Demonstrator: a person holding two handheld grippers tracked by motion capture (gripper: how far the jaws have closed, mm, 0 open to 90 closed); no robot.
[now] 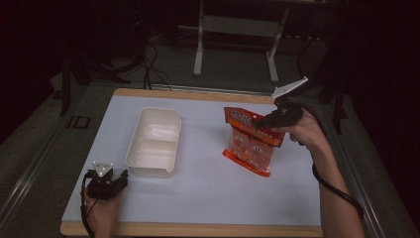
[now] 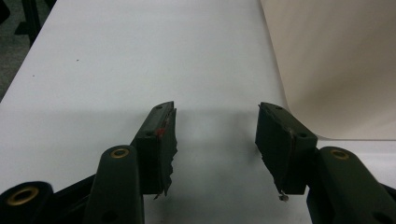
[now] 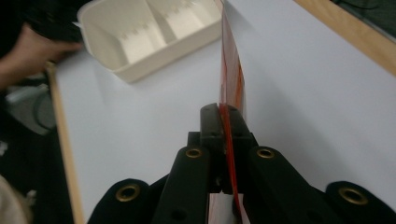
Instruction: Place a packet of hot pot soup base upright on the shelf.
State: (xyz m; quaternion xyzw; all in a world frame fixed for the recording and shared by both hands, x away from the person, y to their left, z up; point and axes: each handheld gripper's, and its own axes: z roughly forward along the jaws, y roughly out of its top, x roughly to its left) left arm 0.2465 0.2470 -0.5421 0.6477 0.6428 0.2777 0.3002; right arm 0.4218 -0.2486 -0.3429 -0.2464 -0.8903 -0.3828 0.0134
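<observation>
High view, nearest first: the left hand-held gripper [image 1: 115, 181] rests at the bench's [image 1: 208, 198] near left corner, jaws apart and empty, just beside the white two-compartment tray [image 1: 153, 141]. Farther right, the right hand-held gripper [image 1: 262, 122] pinches the orange snack bag's [image 1: 250, 144] top edge, probably to carry it trayward; its own view shows that edge clamped.

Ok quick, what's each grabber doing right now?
Left gripper: open, holding nothing, beside the white container.
Right gripper: closed on the orange snack bag.
</observation>
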